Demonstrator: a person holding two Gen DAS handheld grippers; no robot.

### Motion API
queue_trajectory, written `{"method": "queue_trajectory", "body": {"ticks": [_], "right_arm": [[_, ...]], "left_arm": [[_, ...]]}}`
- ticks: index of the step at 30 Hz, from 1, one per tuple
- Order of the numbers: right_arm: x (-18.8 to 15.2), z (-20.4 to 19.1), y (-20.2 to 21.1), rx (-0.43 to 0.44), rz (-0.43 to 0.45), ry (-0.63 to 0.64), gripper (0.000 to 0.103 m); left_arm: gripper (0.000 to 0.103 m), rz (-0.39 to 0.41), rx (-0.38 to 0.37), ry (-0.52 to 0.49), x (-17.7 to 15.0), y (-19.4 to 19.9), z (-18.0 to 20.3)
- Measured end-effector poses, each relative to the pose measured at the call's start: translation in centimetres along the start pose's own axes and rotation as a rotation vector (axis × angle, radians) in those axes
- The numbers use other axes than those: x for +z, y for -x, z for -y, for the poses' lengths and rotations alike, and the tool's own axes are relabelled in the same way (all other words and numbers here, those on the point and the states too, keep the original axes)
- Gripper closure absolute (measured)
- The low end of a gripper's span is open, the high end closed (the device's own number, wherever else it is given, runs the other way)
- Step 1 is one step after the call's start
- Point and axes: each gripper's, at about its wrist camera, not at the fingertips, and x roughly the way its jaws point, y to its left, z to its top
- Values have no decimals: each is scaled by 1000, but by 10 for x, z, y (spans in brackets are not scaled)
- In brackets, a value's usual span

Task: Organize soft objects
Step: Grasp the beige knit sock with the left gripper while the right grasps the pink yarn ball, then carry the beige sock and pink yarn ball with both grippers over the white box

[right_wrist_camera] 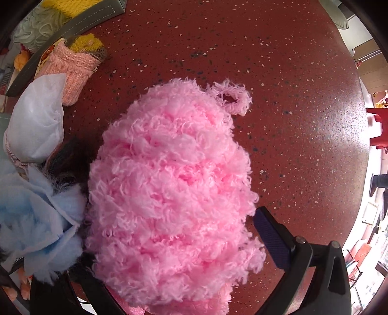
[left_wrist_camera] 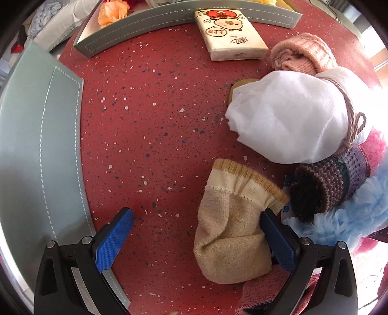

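While the left gripper (left_wrist_camera: pixel 196 238) hovers low over the red speckled worktop (left_wrist_camera: pixel 150 126), its jaws stand spread wide, with a beige sock (left_wrist_camera: pixel 232 232) lying between them and touching the inner face of the right-hand blue pad (left_wrist_camera: pixel 278 242); the left-hand pad is clear of the sock. Beyond the sock, toward the worktop's right edge, a heap of soft things lies bunched together: a white gauze bundle (left_wrist_camera: pixel 288 118) tied with cord, a pink knit piece (left_wrist_camera: pixel 300 54), a striped knit roll (left_wrist_camera: pixel 332 181) and a pale blue fluffy cloth (left_wrist_camera: pixel 351 218). A tissue pack (left_wrist_camera: pixel 230 36) with a cartoon print rests against the wall of a grey-green tray (left_wrist_camera: pixel 184 23) at the far edge; a second grey-green tray (left_wrist_camera: pixel 36 145) lies along the left edge. In the right wrist view, a pink fluffy mitt (right_wrist_camera: pixel 169 193) fills the space between the jaws of the right gripper (right_wrist_camera: pixel 184 252). Only one pad (right_wrist_camera: pixel 271 240) is visible, just beside the fluff, so whether the jaws pinch the mitt cannot be told.
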Motion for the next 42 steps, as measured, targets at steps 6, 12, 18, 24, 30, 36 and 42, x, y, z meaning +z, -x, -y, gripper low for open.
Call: {"method": "queue_trajectory", "body": {"ticks": [6, 12, 18, 24, 30, 36, 42], "right_arm": [[-5, 0, 7, -39, -11, 26, 0], [24, -17, 8, -44, 5, 23, 2], [0, -26, 31, -49, 47, 30, 52], [-13, 2, 56, 2, 57, -44, 53], [-34, 38, 90, 42, 92, -113, 53], [-83, 47, 128, 111, 140, -142, 53], [-141, 48, 139, 193, 185, -140, 53]], "left_arm": [[0, 1, -26, 23, 3, -3, -3], [0, -21, -20, 36, 7, -2, -8], [26, -21, -44, -9, 7, 3, 5], [80, -27, -146, -23, 10, 13, 2], [80, 32, -149, -44, 0, 38, -8], [80, 125, -165, -93, -19, 74, -5], [80, 172, -181, -176, -46, 94, 1]]}}
